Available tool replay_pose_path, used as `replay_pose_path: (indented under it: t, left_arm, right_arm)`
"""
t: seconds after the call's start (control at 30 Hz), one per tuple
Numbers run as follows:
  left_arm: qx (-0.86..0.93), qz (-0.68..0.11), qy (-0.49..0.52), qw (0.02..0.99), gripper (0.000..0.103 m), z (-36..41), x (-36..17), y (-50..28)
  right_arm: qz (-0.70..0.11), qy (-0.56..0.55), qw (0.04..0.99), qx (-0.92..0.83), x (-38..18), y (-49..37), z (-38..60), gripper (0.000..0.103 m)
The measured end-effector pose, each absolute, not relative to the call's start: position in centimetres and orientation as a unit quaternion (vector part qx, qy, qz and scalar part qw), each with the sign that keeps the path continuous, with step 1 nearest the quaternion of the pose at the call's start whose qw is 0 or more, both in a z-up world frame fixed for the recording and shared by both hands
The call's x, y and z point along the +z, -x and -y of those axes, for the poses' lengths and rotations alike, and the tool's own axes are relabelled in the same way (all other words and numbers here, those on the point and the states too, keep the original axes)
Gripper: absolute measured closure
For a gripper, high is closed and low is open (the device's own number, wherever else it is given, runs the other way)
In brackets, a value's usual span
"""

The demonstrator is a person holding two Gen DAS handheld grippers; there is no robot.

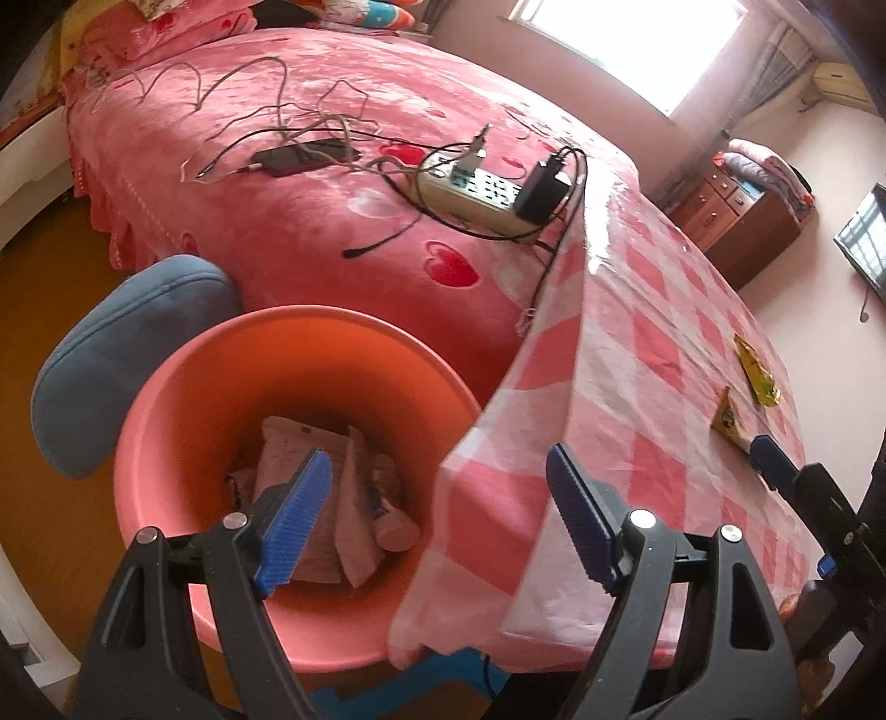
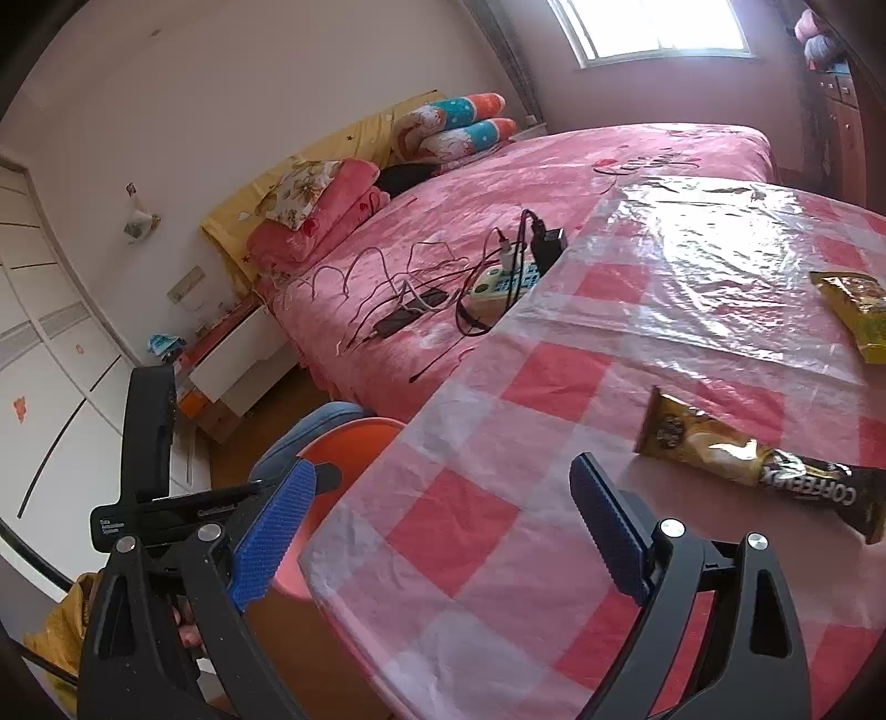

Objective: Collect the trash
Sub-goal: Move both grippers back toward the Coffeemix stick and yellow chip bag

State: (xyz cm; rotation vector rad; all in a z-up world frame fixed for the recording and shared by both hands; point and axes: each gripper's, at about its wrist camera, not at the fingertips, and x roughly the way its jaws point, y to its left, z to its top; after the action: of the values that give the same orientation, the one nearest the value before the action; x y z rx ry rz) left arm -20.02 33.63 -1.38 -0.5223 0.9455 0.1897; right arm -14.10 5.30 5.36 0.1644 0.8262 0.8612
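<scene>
The pink bin (image 1: 166, 421) sits beside the table (image 1: 637, 343); inside lie crumpled wrappers (image 1: 310, 471) and a little bottle (image 1: 390, 515); two snack packets (image 2: 736, 454) wait on the table; the left gripper (image 1: 437, 515) and right gripper (image 2: 437, 531) are both wide open, holding nothing.

- Pink heart-print bed (image 1: 310, 183) fills the upper frame.
- Power strip (image 1: 476, 194) centre-right, phone (image 1: 302, 158) to its left, cables tangled around.
- Blue cushion (image 1: 127, 354) at left.
- Wooden dresser (image 1: 736, 216) upper right.

I'm in a home bedroom: a bed (image 2: 554, 183) under a pink heart blanket, pillows (image 2: 310, 205) at its head, a dresser (image 1: 736, 216), a curtained window (image 1: 626, 39).
</scene>
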Motion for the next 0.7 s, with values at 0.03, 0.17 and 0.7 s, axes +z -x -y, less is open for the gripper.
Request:
replay_pose_path:
  t: [0.03,0.17,0.7]
  left_arm:
    - [0.088,-0.45,0.248,0.854,0.022,-33.4,-1.3,19.9]
    - [0.079,-0.452,0.245,0.854,0.022,-32.3,-0.9,19.5]
    - [0.04,-0.46,0.214,0.861,0.022,-27.5,0.8,18.1]
  right_arm:
    - [-0.385,-0.078,0.827,0.403,5.4,14.1,-4.9,0.009]
    - [-0.378,-0.074,0.833,0.397,5.5,14.1,-4.1,0.009]
    - [-0.354,-0.078,0.85,0.383,5.9,14.0,-0.4,0.009]
